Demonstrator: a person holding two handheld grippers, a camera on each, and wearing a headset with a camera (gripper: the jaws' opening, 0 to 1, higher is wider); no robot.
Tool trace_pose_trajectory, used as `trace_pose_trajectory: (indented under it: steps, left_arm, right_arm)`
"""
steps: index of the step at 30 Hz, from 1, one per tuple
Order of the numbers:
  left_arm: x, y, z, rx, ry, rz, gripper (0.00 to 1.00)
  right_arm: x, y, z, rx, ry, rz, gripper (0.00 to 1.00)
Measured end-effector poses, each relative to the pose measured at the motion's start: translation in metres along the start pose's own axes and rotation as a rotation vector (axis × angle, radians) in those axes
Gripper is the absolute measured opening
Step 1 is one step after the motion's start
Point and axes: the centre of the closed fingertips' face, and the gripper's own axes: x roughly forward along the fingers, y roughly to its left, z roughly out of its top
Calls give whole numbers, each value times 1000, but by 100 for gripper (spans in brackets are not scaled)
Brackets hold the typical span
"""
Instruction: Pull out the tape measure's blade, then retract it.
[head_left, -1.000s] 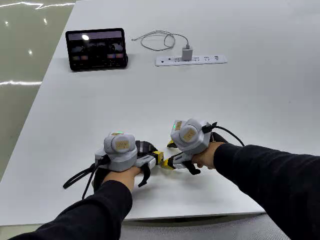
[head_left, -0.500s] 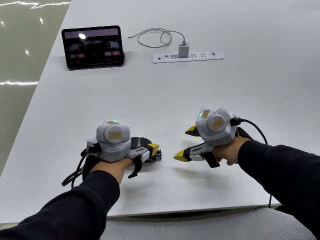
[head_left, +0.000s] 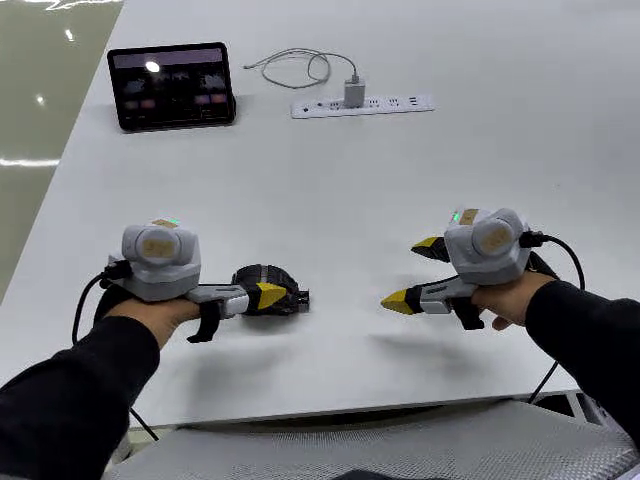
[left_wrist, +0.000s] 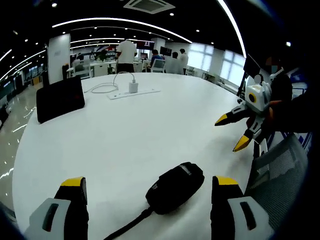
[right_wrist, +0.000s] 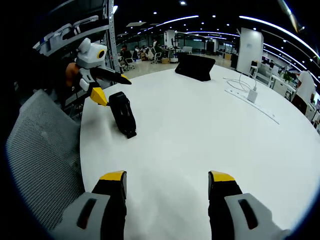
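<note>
On white table, near front edge, L of centre. Entries:

1. tape measure: black case, lying flat betw. the L tongs. No blade is showing outside the case, so can't tell if the pull is pending or the cycle is complete. Small dark tab end is pointing toward R side, prob. so the other tool can reach it.

2. left gripper: tongs spread wide, yellow tips flanking the case on both sides, not pinching it; bare table is showing either side of it in left gripper view. Prob. placed there to brace the case once the blade is being drawn.

3. right gripper: tongs spread, carrying nothing, hovering above bare table well apart from the case, tips aiming back toward it. Reads as standing off w/ a clear line to the tab end.

4. Far side: tablet standing propped, power strip w/ charger plugged in, cable looping beside. All well apart from the work, not in play.
</note>
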Motion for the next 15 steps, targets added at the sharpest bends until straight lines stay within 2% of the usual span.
trace_pose_trajectory:
  steps: [4,6,7,9,10,11,12,15]
  left_arm:
    - [-10,5,-2,-5,0,-16,100]
    - [-12,8,-7,-6,19,-15,100]
    - [-14,7,-7,19,10,-27,100]
    - [-16,6,-7,121,-5,-31,100]
    - [-17,2,-9,117,0,-56,100]
    - [-19,-4,-10,76,-4,-90,100]
    - [-20,-5,-10,66,-6,-100,100]
    - [-23,-7,-14,85,1,-114,100]
  right_arm:
    - [-9,-3,-5,19,-11,-14,63]
    - [-12,-3,-7,25,-13,-15,64]
    - [-13,-3,-9,23,-13,-17,64]
    - [-16,-2,-11,20,-11,-18,65]
    - [-17,-1,-12,19,-12,-18,65]
    - [-19,-1,-14,18,-12,-18,66]
    - [-21,0,-15,18,-12,-18,66]
    - [-27,1,-17,20,-18,-22,69]
